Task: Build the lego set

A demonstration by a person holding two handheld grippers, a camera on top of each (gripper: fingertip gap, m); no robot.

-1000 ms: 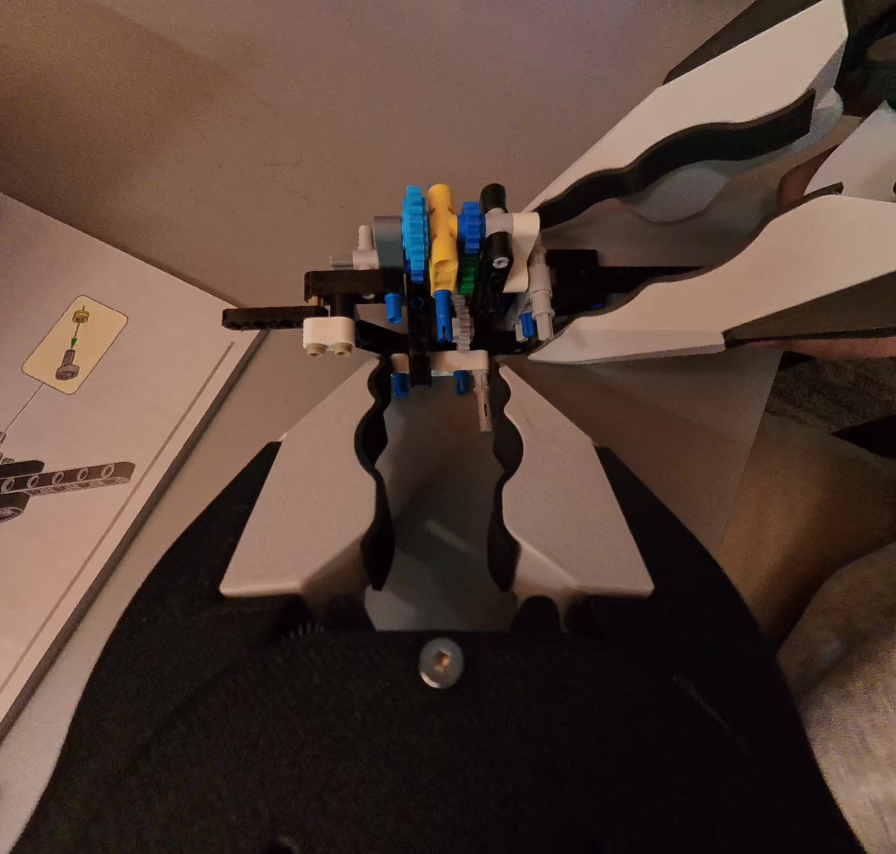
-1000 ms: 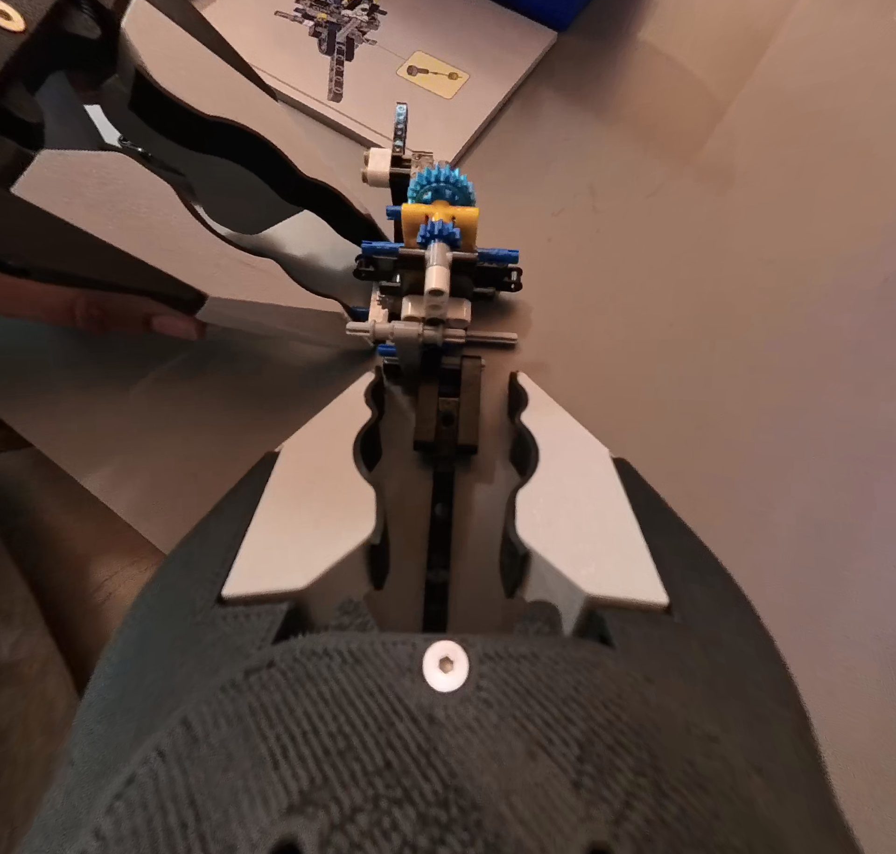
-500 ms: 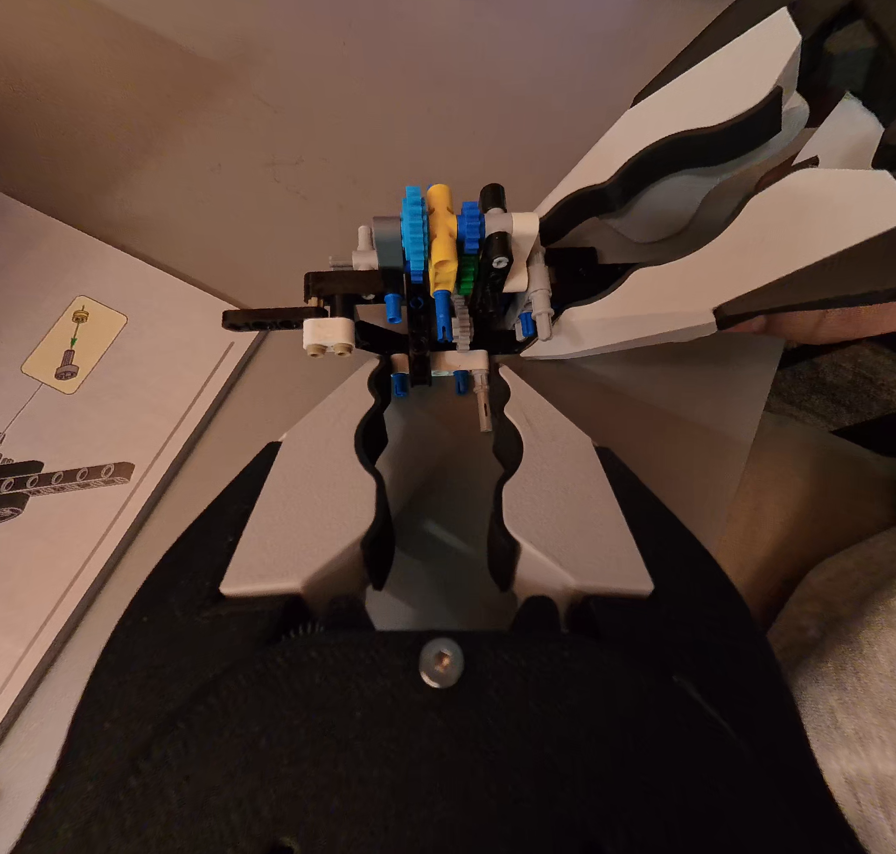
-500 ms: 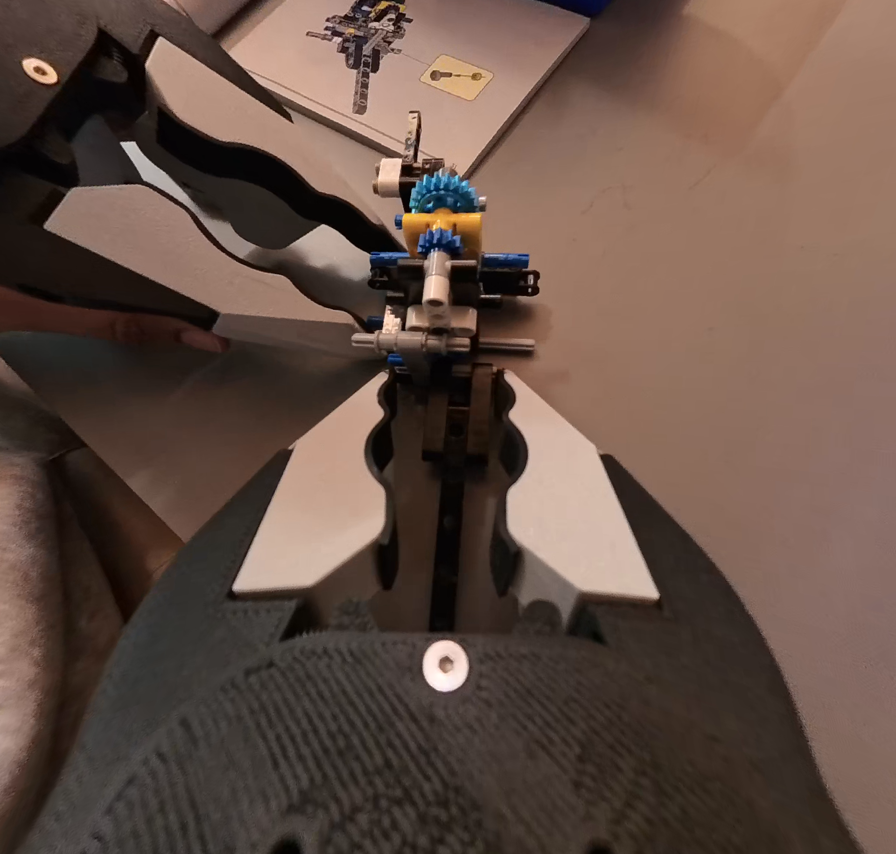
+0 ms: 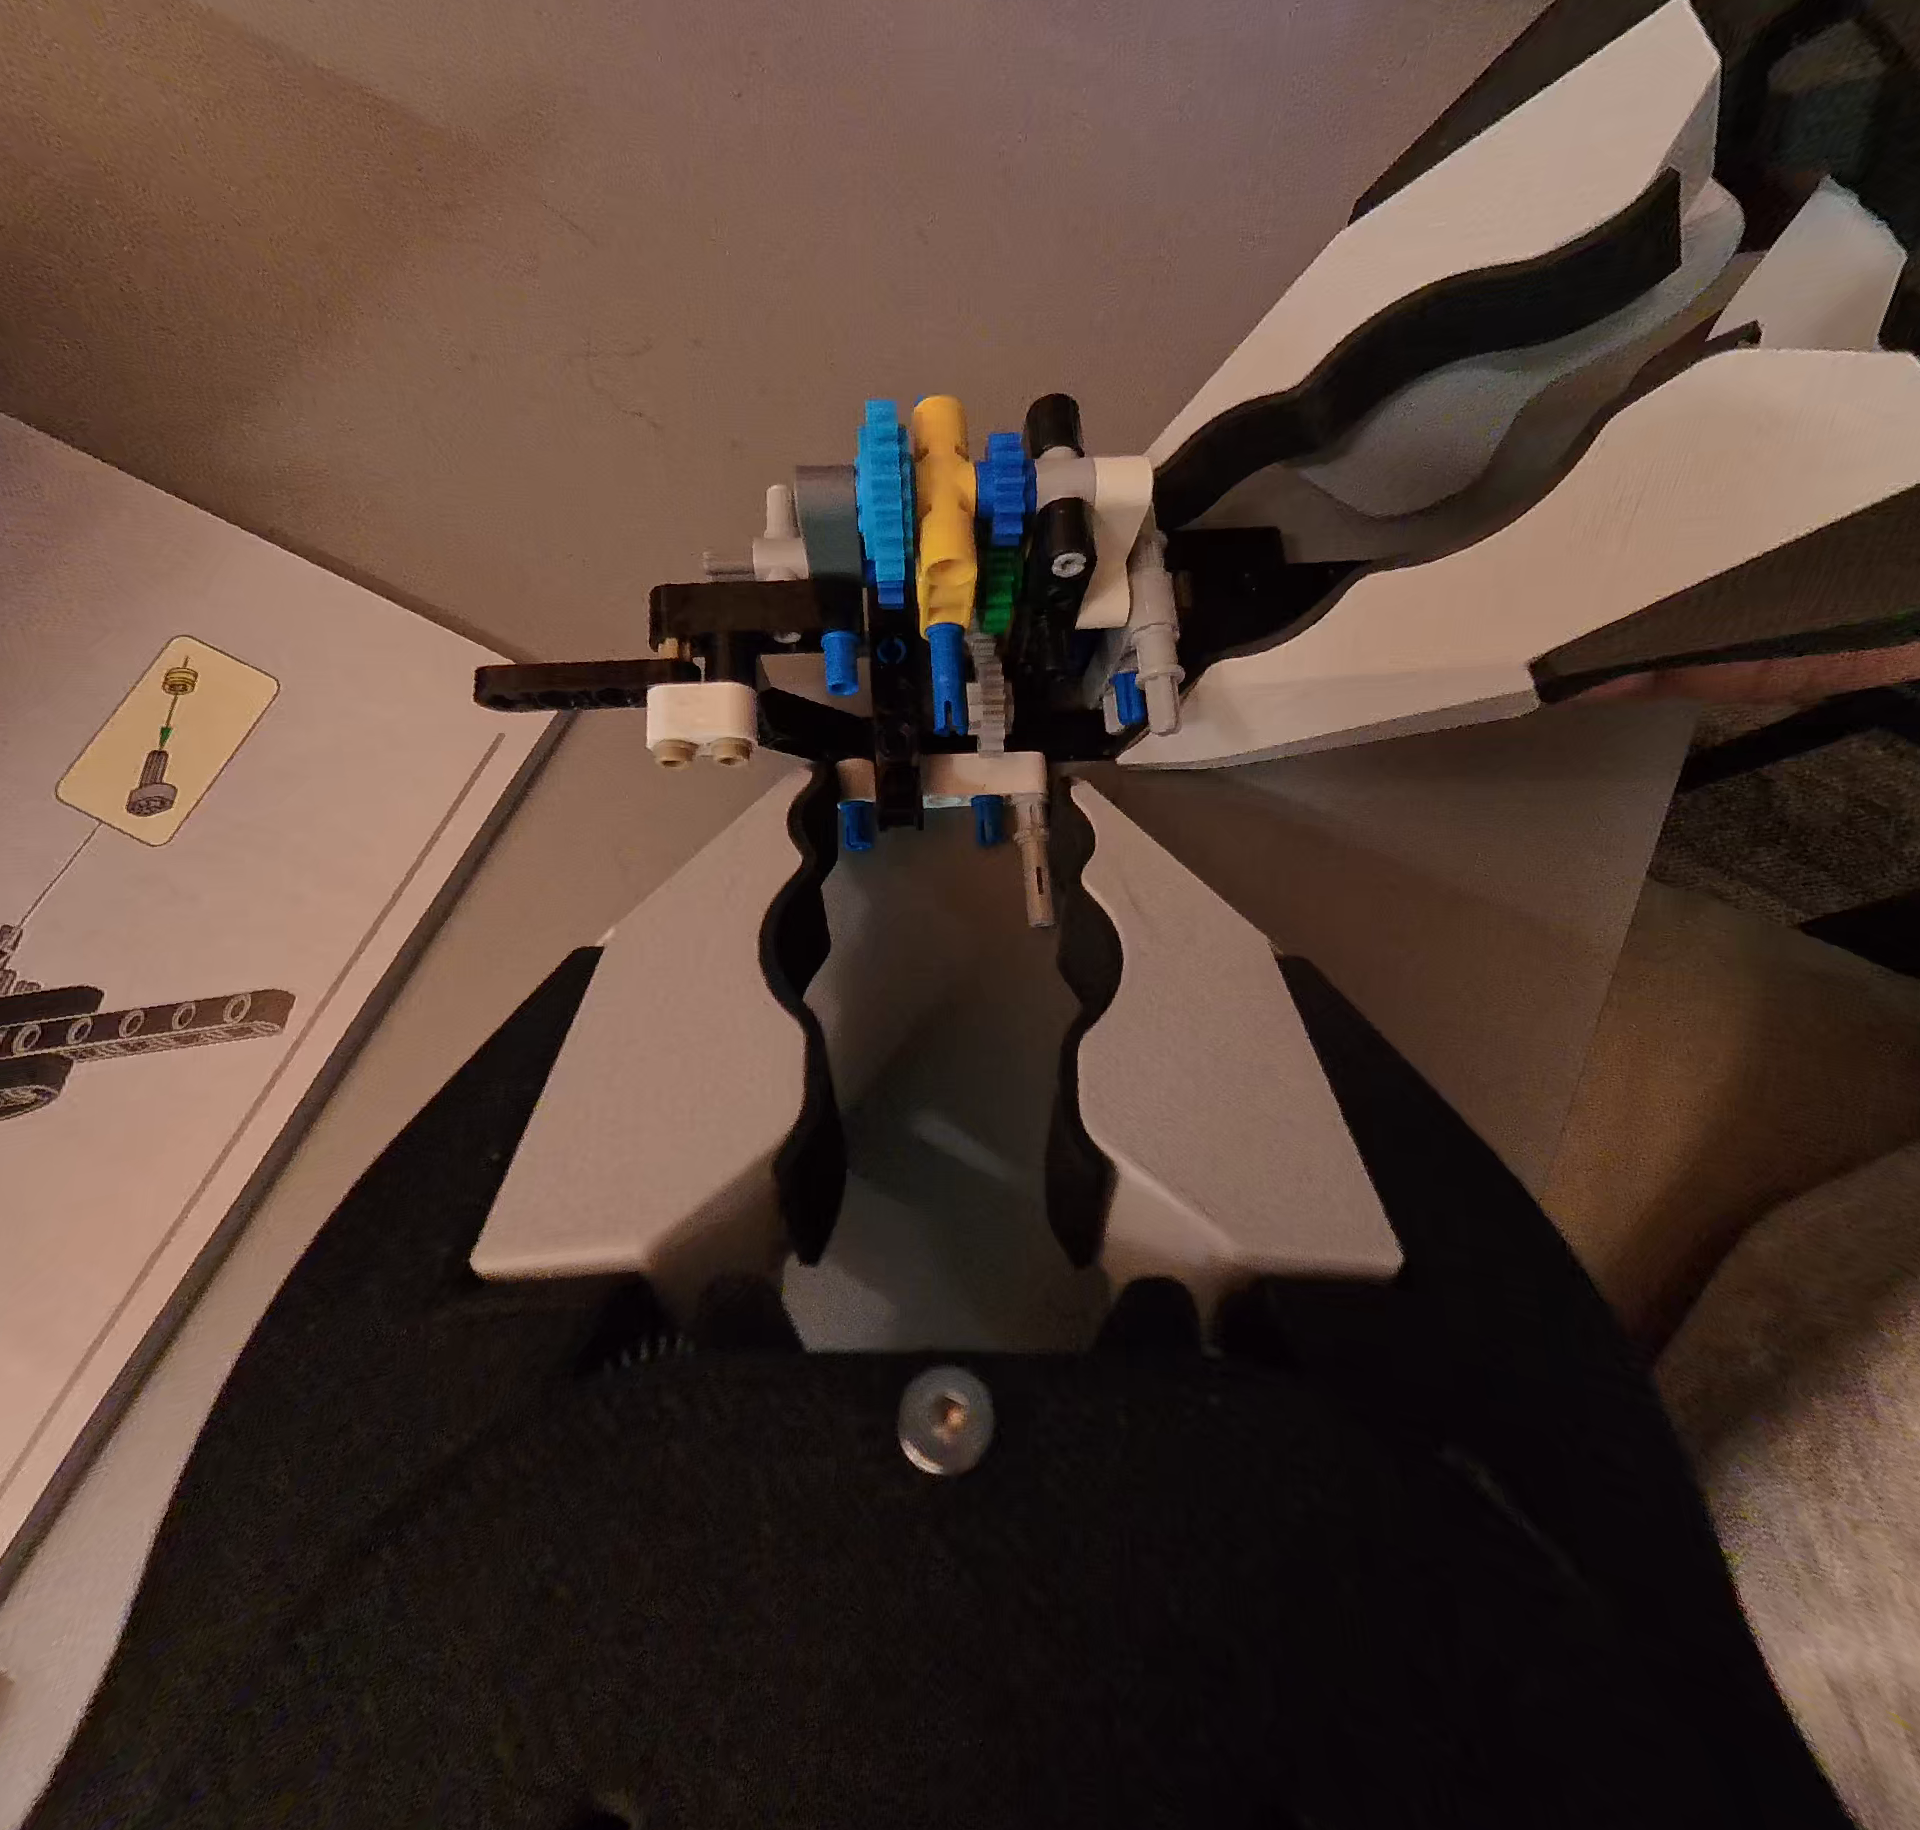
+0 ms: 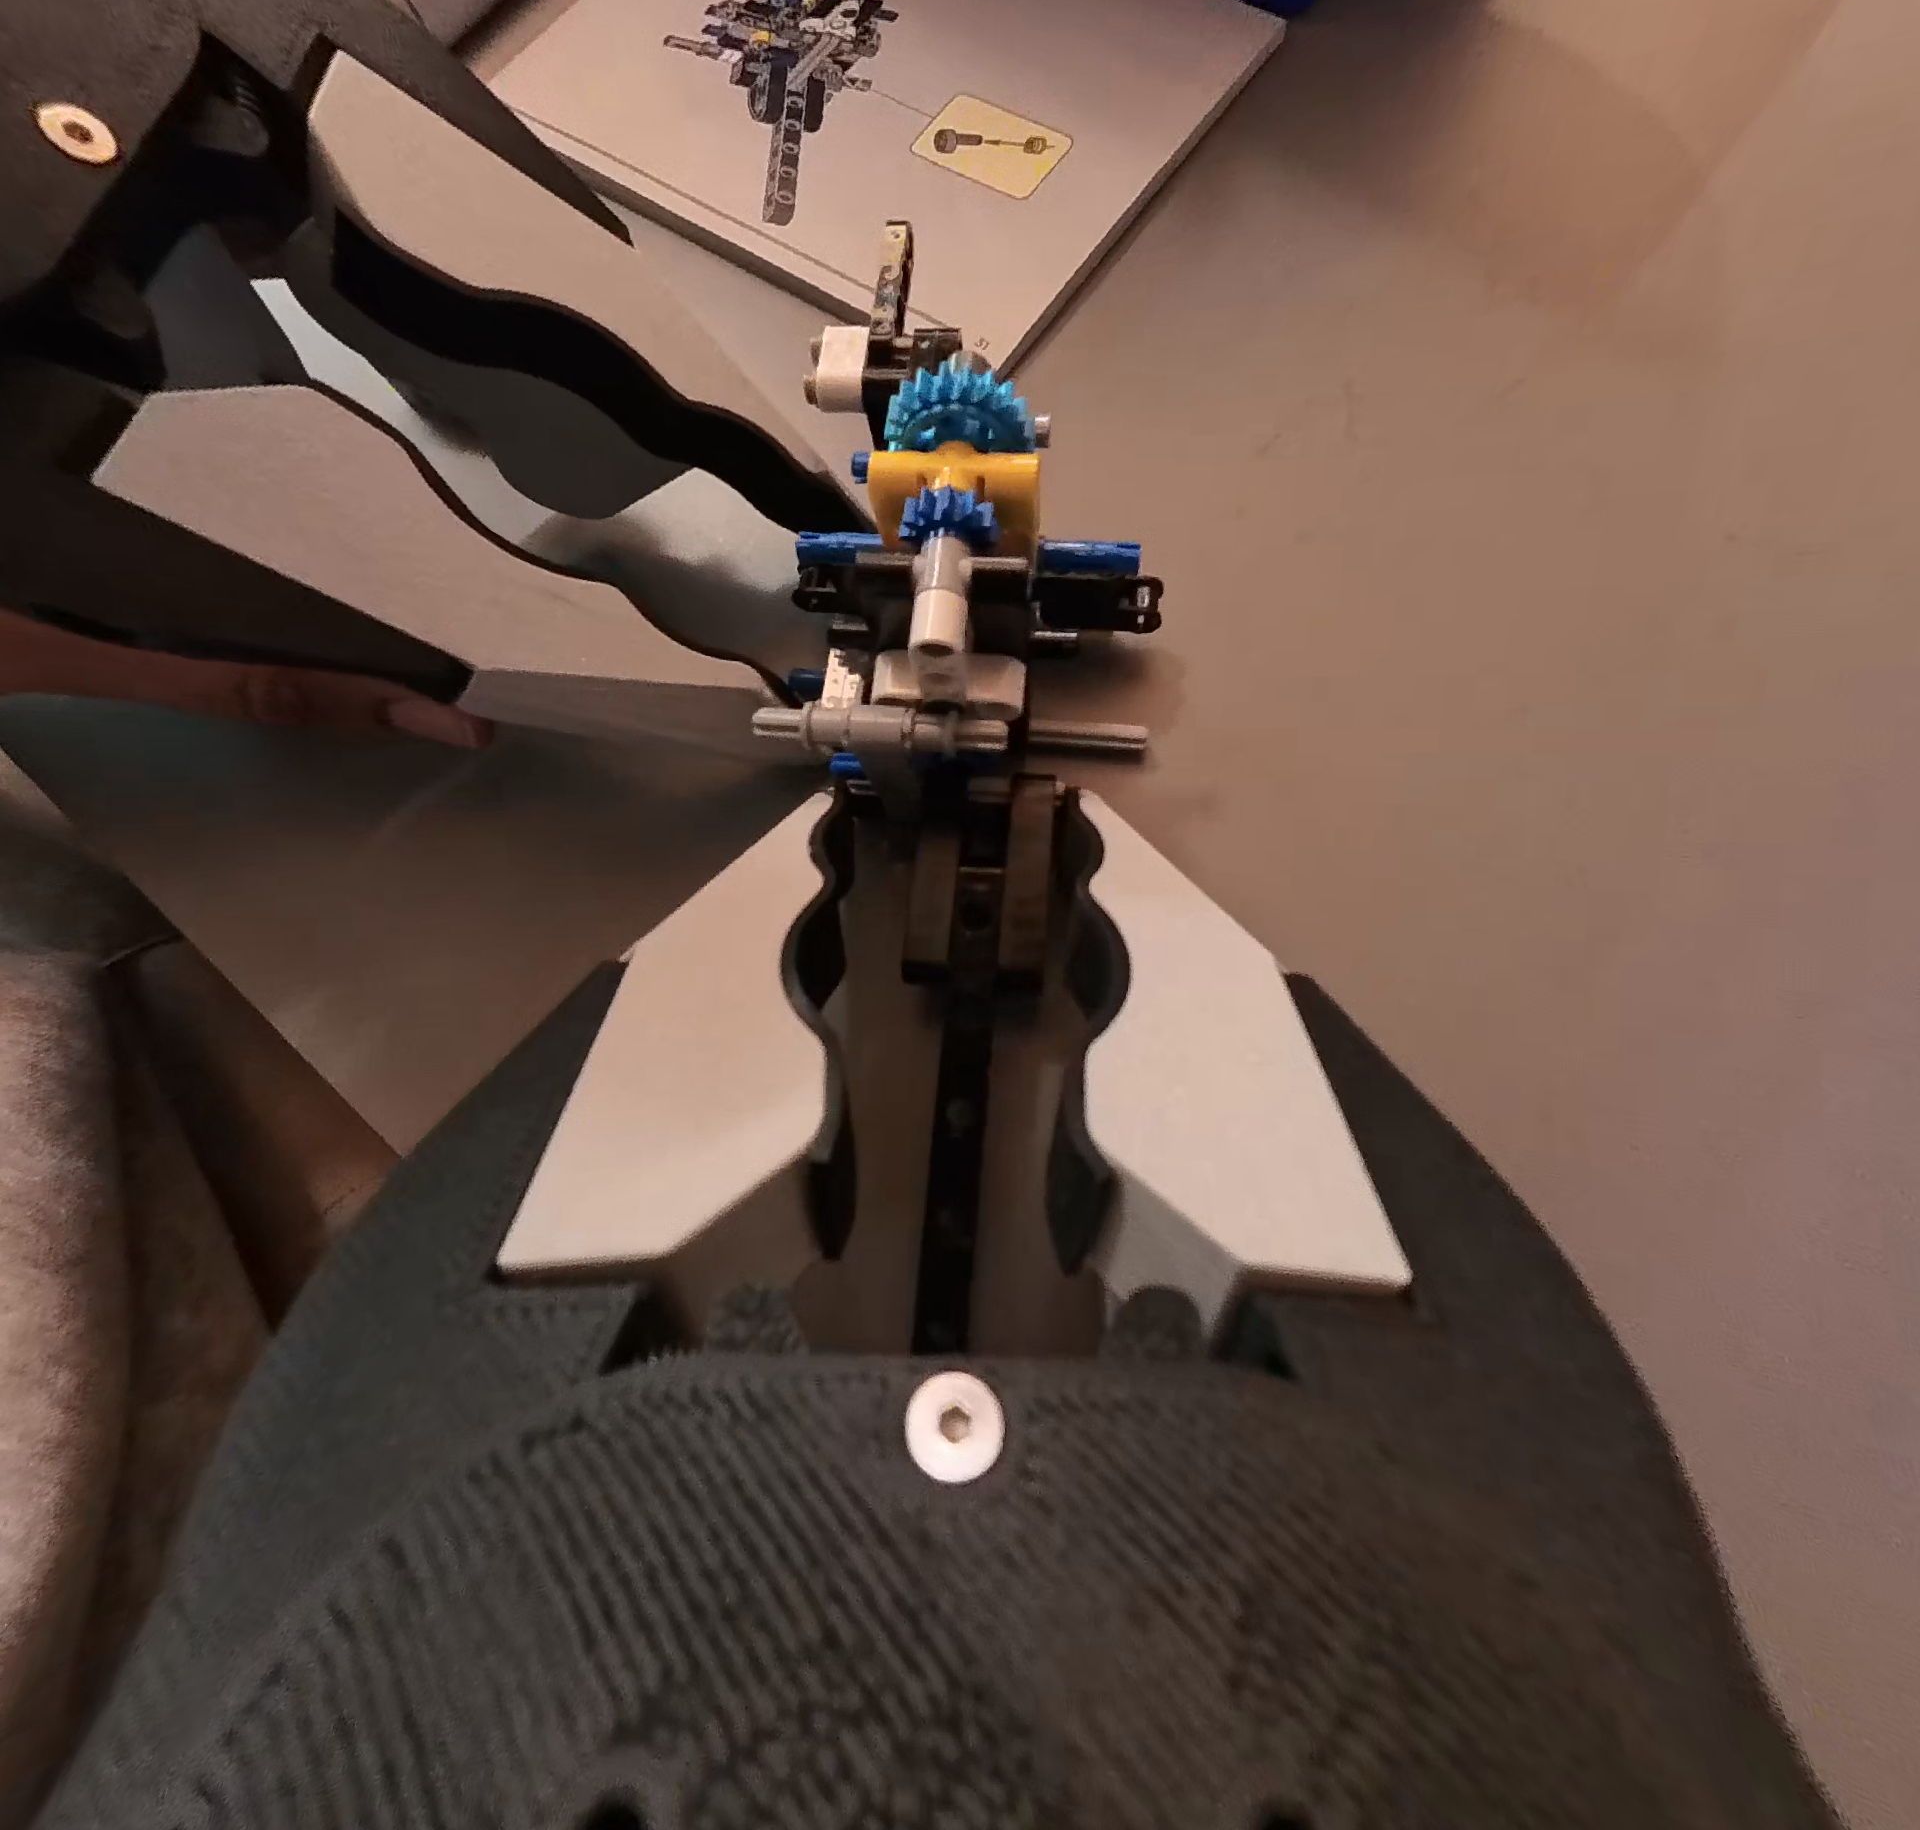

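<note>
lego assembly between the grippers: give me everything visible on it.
The lego assembly is a compact plastic gear build: light-blue gear, yellow connector, smaller blue gear, grey axles, blue pins and white connectors on black beams. One long black beam runs back between the right gripper fingers, which pinch it. The left gripper clamps its near edge. It looks held just above the table.

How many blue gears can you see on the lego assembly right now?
2. A larger light-blue gear sits on the far side of the yellow connector; a smaller dark-blue gear sits on its near side. A grey and a green gear show too; others may be hidden.
</note>
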